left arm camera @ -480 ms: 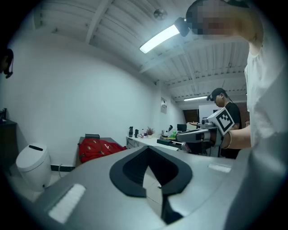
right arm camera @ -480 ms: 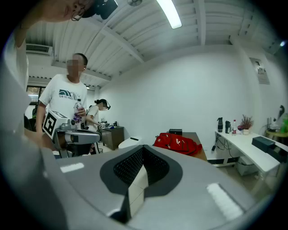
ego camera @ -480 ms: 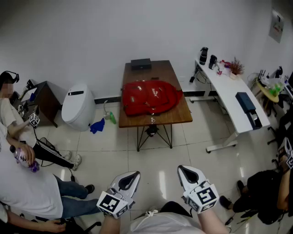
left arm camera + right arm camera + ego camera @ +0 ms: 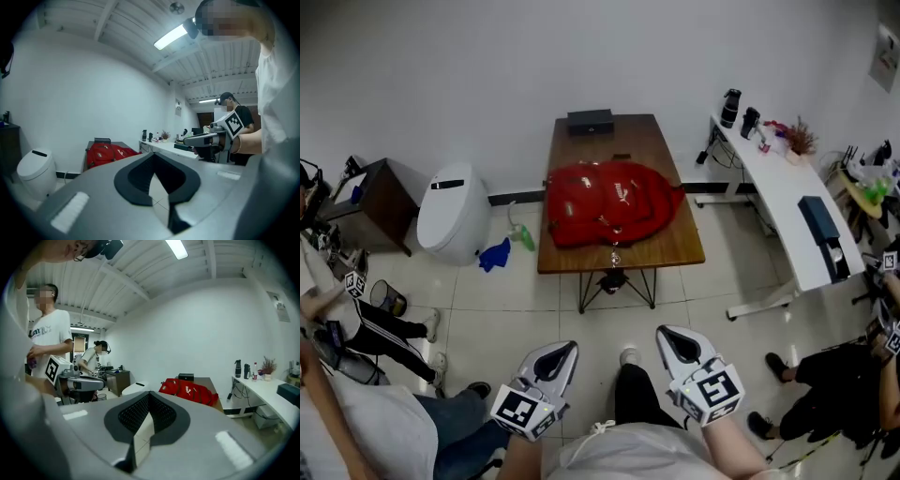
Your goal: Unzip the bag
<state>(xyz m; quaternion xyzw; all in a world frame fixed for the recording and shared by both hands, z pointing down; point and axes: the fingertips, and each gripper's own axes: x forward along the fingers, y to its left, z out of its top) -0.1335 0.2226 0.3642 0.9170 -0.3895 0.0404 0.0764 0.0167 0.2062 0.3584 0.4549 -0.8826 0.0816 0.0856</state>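
A red backpack [image 4: 609,216] lies flat on a brown wooden table [image 4: 609,141] ahead of me, across a stretch of tiled floor. Both grippers are held low and near me, well short of the table. My left gripper [image 4: 569,348] and my right gripper [image 4: 664,334] point toward the table, jaws together and holding nothing. The left gripper view has the backpack [image 4: 105,153] far beyond its shut tip [image 4: 152,155], with the right gripper [image 4: 206,138] alongside. Past the shut tip [image 4: 149,394] in the right gripper view the backpack [image 4: 190,392] lies at a distance.
A black box [image 4: 589,120] sits at the table's far end. A white rounded bin [image 4: 450,220] and a blue cloth [image 4: 495,255] lie left of the table. A white desk [image 4: 787,206] with bottles stands on the right. People sit at both sides.
The table and backpack look slightly larger and nearer. The people on the left have slid toward the frame's edge. Both grippers stay shut, about where they were.
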